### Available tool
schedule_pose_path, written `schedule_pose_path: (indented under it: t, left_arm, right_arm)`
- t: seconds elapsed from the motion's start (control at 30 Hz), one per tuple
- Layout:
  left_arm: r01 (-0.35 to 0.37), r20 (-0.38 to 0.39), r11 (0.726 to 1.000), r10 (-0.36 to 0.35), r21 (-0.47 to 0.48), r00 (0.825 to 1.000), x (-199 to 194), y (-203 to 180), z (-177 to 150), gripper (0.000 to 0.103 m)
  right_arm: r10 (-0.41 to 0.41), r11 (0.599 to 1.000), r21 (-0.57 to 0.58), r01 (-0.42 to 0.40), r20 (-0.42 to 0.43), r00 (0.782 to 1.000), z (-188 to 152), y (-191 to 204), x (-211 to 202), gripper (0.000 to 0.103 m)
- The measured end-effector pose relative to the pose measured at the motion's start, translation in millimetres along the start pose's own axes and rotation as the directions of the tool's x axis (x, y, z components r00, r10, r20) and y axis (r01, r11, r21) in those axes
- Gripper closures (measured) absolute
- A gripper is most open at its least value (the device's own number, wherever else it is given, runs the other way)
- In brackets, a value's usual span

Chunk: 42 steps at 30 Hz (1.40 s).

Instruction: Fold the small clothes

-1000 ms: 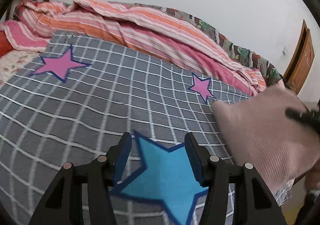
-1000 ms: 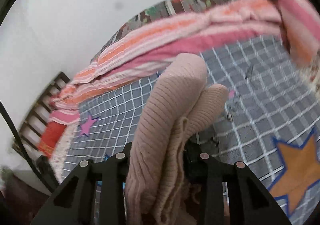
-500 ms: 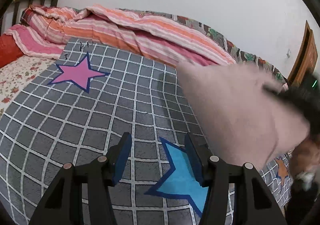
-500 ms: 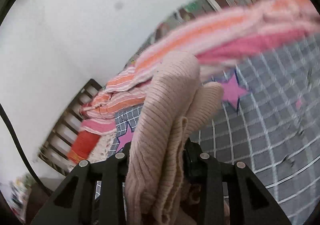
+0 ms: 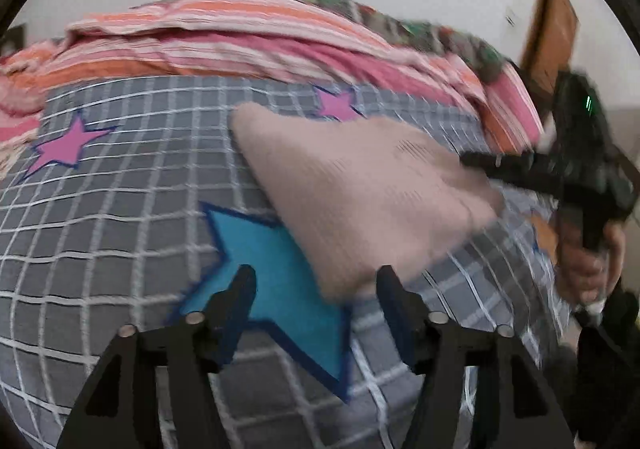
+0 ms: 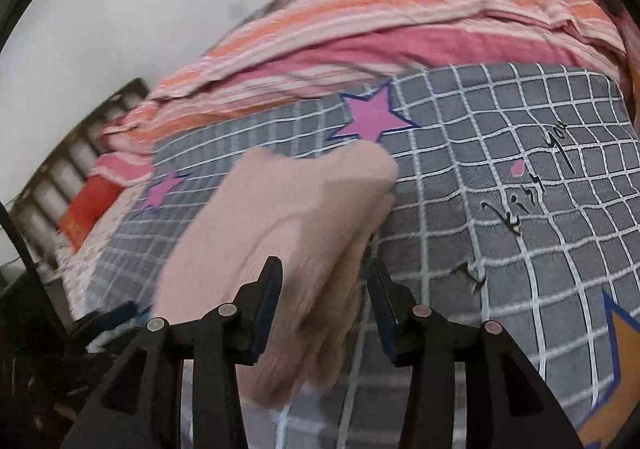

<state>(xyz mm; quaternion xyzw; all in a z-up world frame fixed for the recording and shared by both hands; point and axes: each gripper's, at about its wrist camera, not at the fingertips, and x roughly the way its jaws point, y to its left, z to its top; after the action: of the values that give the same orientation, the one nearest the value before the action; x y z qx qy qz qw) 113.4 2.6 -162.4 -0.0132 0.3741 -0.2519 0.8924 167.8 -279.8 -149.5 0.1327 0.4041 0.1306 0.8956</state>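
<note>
A folded beige knit garment (image 5: pixel 360 189) lies on the grey checked blanket (image 5: pixel 120 229) beside a blue star (image 5: pixel 280 269). My left gripper (image 5: pixel 316 289) hovers at the garment's near corner. Its jaws are opening, and the corner shows between the fingertips without being pressed. In the right wrist view the garment (image 6: pixel 280 217) runs forward between the fingers of my right gripper (image 6: pixel 324 289). Those jaws are opening too: a thin gap shows at the right pad and the cloth sags loose. The right gripper (image 5: pixel 492 165) also appears at the garment's far edge in the left wrist view.
A bunched pink and orange striped quilt (image 5: pixel 240 33) lies along the far side of the bed. A wooden door (image 5: pixel 552 21) stands at the back right. A slatted headboard (image 6: pixel 80 153) and a red cushion (image 6: pixel 88 205) are at the left. A person's hand (image 5: pixel 588 261) grips the right tool.
The right gripper sank and the garment came down from the air onto the blanket. Both grippers' jaws stand wider than before. The left gripper swung toward the garment's corner.
</note>
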Motion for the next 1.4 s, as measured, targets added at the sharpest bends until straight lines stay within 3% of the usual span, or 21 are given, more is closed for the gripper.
schedule_pose_path:
  t: [0.13,0.23,0.27,0.33,0.37,0.4,0.5,0.57,0.67,0.73,0.93,1.03,1.07,1.1,1.13,1.2,1.27,1.3,1.4]
  left_arm:
    - [-0.059,-0.022,0.992,0.061,0.11,0.998,17.6,-28.4,-1.6,0.042]
    - [-0.113,-0.036,0.983,0.12,0.145,0.992,36.3,-39.4,4.4,0.042]
    - [-0.125,-0.038,0.981,0.132,0.151,0.991,40.1,-41.4,5.7,0.042]
    - [-0.129,-0.024,0.98,0.134,0.149,0.991,39.1,-42.6,8.6,0.044]
    - [-0.117,-0.002,0.985,0.119,0.126,0.993,33.4,-38.9,9.8,0.059]
    - [-0.104,0.011,0.989,0.103,0.101,0.995,27.9,-32.6,10.5,0.077]
    - [-0.005,0.034,1.0,0.005,-0.004,0.999,18.1,-3.5,10.8,0.085]
    - [0.011,0.011,1.0,-0.011,-0.016,1.0,23.0,0.0,7.4,0.086]
    - [-0.017,0.011,1.0,0.017,0.006,1.0,23.9,-7.5,2.4,0.083]
    - [-0.017,-0.008,1.0,0.017,0.008,1.0,20.5,-7.7,-0.3,0.079]
    - [-0.007,0.021,0.998,0.008,-0.069,1.0,-4.7,7.9,-11.6,0.061]
    - [0.001,0.051,0.992,0.006,-0.127,0.999,-13.0,17.5,-8.3,0.054]
    - [0.001,0.055,0.99,0.007,-0.138,0.998,-14.0,20.3,-6.0,0.052]
    - [-0.006,0.058,0.99,0.014,-0.144,0.998,-14.9,22.6,-1.9,0.052]
    - [-0.012,0.063,0.99,0.021,-0.142,0.998,-15.6,22.8,1.5,0.052]
    - [-0.012,0.08,0.991,0.022,-0.132,0.997,-17.3,22.7,8.7,0.052]
    - [-0.007,0.088,0.992,0.018,-0.125,0.996,-13.4,22.0,19.1,0.052]
    - [-0.007,0.087,0.992,0.018,-0.127,0.996,-8.0,21.0,25.3,0.052]
    - [-0.014,0.077,0.99,0.025,-0.142,0.997,10.5,19.2,43.5,0.052]
  right_arm:
    - [0.119,0.992,0.036,-0.12,0.023,0.993,-16.0,4.9,-22.5,0.059]
    - [0.119,0.992,0.045,-0.119,-0.002,0.993,-23.3,7.7,-14.1,0.06]
    - [0.108,0.993,0.052,-0.107,-0.014,0.994,-25.7,8.0,-8.1,0.062]
    - [0.131,0.989,0.071,-0.126,-0.062,0.989,-29.5,7.9,9.3,0.075]
    - [0.133,0.989,0.071,-0.127,-0.074,0.988,-30.9,7.4,13.4,0.091]
    - [0.129,0.99,0.061,-0.125,-0.077,0.989,-32.7,8.6,14.6,0.096]
    - [0.099,0.995,-0.012,-0.098,0.058,0.993,-35.2,8.4,-8.0,0.098]
    - [0.151,0.988,0.023,-0.153,0.079,0.985,-38.3,-3.6,-13.2,0.098]
    - [0.05,0.998,0.031,-0.049,-0.015,0.999,-45.7,-2.6,10.4,0.098]
    - [0.021,1.0,0.006,-0.021,-0.03,0.999,-48.6,2.9,12.3,0.097]
    - [0.014,1.0,-0.025,-0.013,0.072,0.997,-27.4,7.1,-13.1,0.076]
    - [0.0,1.0,0.011,0.0,0.063,0.998,-9.8,3.8,2.3,0.077]
    - [-0.014,1.0,0.023,0.013,0.044,0.999,-4.0,3.2,13.3,0.079]
    - [-0.03,0.999,0.029,0.029,0.02,0.999,-0.7,2.6,23.1,0.089]
    - [-0.035,0.999,0.023,0.035,0.005,0.999,0.9,4.1,31.3,0.089]
    - [-0.036,0.993,-0.108,0.047,0.103,0.994,-2.4,19.3,16.3,0.09]
    - [0.01,0.995,-0.104,0.008,0.173,0.985,-8.1,16.0,-2.1,0.09]
    - [0.005,0.998,-0.066,0.005,0.165,0.986,-8.4,9.5,-1.2,0.09]
    - [-0.093,0.996,0.015,0.092,0.036,0.995,-15.2,-12.7,29.9,0.09]
